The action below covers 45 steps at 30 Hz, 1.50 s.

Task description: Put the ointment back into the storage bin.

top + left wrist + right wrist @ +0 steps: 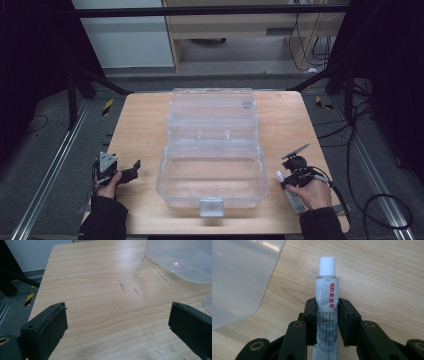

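Item one, my right gripper (327,322): jaws closed onto a white ointment tube (326,305), pads pressed against both of its flat sides, the ribbed white cap (327,265) pointing away from me past the jaw tips, red print reading down the tube's face. In the high view my right gripper (286,179) sits near the table's right front edge, just beside the right wall of the clear plastic box (212,150), the tube (292,195) lying low over the wood in my right hand (314,192). Item two, my left gripper (134,169): jaws spread wide, nothing between them (bare wood grain fills the gap in the left gripper view), held by my left hand (107,187) near the left front of the wooden table (140,125). Item three, the box: transparent, lid thrown back flat toward the far edge, latch at the front, standing at the middle of the table between my two grippers; its rounded corner (190,262) shows at the upper right of the left gripper view, its frosted wall (239,277) at the left of the right gripper view
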Each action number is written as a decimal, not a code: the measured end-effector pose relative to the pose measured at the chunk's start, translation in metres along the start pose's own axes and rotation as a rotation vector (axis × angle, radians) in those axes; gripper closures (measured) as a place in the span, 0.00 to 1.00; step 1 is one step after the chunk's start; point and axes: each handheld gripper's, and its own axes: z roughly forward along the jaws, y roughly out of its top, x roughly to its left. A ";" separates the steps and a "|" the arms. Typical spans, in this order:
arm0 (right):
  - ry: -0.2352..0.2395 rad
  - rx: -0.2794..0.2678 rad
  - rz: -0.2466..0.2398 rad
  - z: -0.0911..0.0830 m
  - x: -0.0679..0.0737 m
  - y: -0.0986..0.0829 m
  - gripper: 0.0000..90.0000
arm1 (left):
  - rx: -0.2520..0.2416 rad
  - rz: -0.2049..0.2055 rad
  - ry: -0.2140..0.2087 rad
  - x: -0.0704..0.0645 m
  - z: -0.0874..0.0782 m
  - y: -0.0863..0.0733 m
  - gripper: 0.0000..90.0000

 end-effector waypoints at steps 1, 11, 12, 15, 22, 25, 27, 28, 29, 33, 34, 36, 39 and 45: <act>0.000 0.000 0.000 0.000 0.000 0.000 0.78 | 0.000 0.000 0.000 0.000 0.000 0.000 0.02; 0.036 -0.162 -0.038 -0.033 -0.002 0.010 0.78 | 0.000 0.000 0.000 0.000 0.000 0.000 0.02; 0.037 -0.169 -0.038 -0.037 -0.002 0.011 0.78 | 0.000 0.000 -0.001 0.000 0.000 0.000 0.02; 0.040 -0.203 -0.047 -0.043 -0.001 0.012 0.78 | -0.001 0.000 -0.003 0.000 0.000 0.000 0.02; 0.055 -0.293 -0.067 -0.066 -0.002 0.015 0.78 | -0.004 0.001 -0.005 0.000 0.000 0.000 0.02; 0.060 -0.328 -0.112 -0.075 0.001 0.017 0.78 | -0.002 0.004 -0.004 0.000 0.000 0.000 0.02; 0.060 -0.332 -0.120 -0.078 0.001 0.018 0.78 | -0.002 0.004 -0.005 0.000 0.000 0.000 0.02; 0.058 -0.336 -0.135 -0.080 0.001 0.019 0.78 | -0.001 0.003 -0.005 0.000 0.000 0.000 0.02; 0.058 -0.344 -0.142 -0.082 0.001 0.020 0.78 | -0.001 0.004 -0.005 0.000 0.000 0.000 0.02; 0.066 -0.363 -0.176 -0.091 0.003 0.022 0.78 | -0.001 0.004 -0.005 0.000 0.000 0.000 0.02; 0.073 -0.372 -0.191 -0.096 0.005 0.024 0.78 | 0.000 0.005 -0.006 0.000 0.000 0.000 0.02; 0.083 -0.388 -0.201 -0.102 0.007 0.025 0.78 | 0.000 0.004 -0.006 0.000 0.000 0.000 0.02; 0.098 -0.395 -0.215 -0.108 0.009 0.027 0.78 | 0.000 0.004 -0.006 0.000 0.000 0.000 0.02; 0.118 -0.432 -0.294 -0.123 0.019 0.037 0.78 | 0.000 0.003 -0.005 0.000 0.000 0.000 0.02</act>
